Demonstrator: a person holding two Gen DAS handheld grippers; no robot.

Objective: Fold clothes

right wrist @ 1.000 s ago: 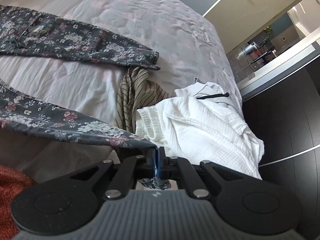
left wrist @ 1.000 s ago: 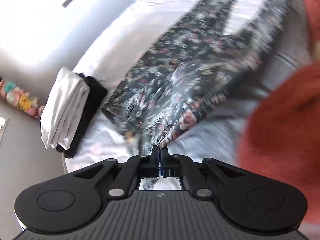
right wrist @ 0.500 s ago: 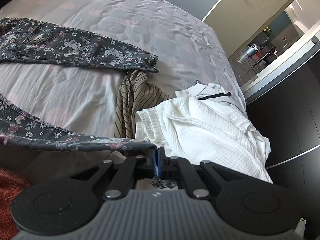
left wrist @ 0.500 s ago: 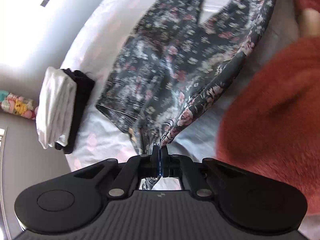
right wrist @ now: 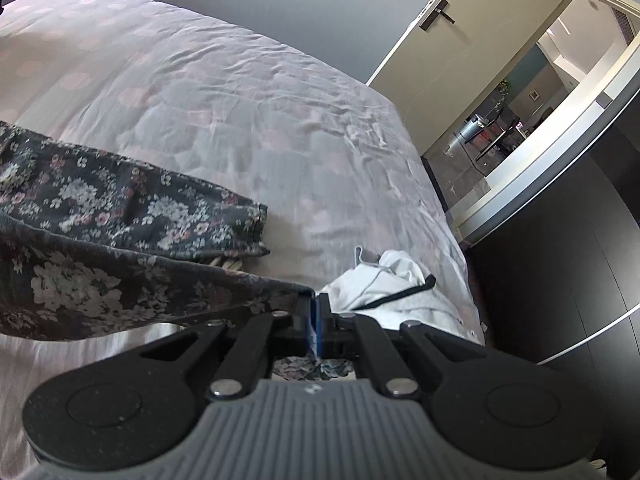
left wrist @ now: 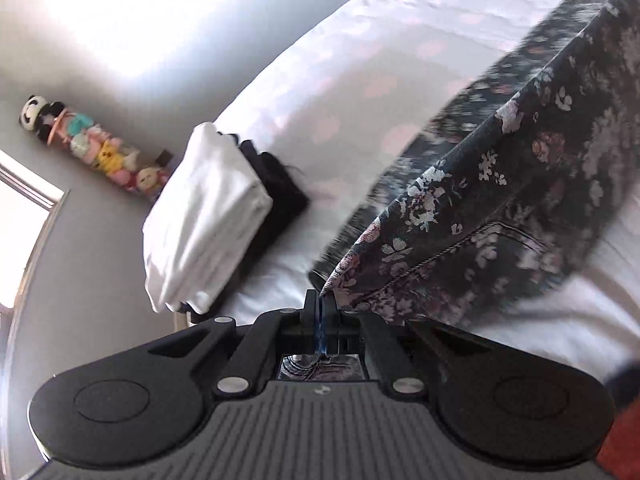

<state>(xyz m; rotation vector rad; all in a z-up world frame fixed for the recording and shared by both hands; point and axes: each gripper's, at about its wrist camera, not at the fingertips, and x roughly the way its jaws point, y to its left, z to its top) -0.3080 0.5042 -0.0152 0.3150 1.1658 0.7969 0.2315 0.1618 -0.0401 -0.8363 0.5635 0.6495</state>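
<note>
Dark floral trousers (left wrist: pixel 500 200) are held over the bed. My left gripper (left wrist: pixel 320 300) is shut on their waistband corner, which rises to the right above the sheet. My right gripper (right wrist: pixel 314 308) is shut on the hem of one trouser leg (right wrist: pixel 120 292), stretched to the left. The other trouser leg (right wrist: pixel 160 208) lies flat on the bed just beyond it.
A folded white garment (left wrist: pixel 204 216) sits on a folded black one (left wrist: pixel 280 196) at the bed's edge. A crumpled white robe (right wrist: pixel 384 284) and a striped cloth (right wrist: pixel 224 264) lie ahead of the right gripper. The bed (right wrist: pixel 240 100) stretches beyond; toys (left wrist: pixel 92 148) line the wall.
Both grippers have carried the held trouser leg across the bed toward the flat leg. The left view swung left toward the folded pile; the right view now hides most of the striped cloth.
</note>
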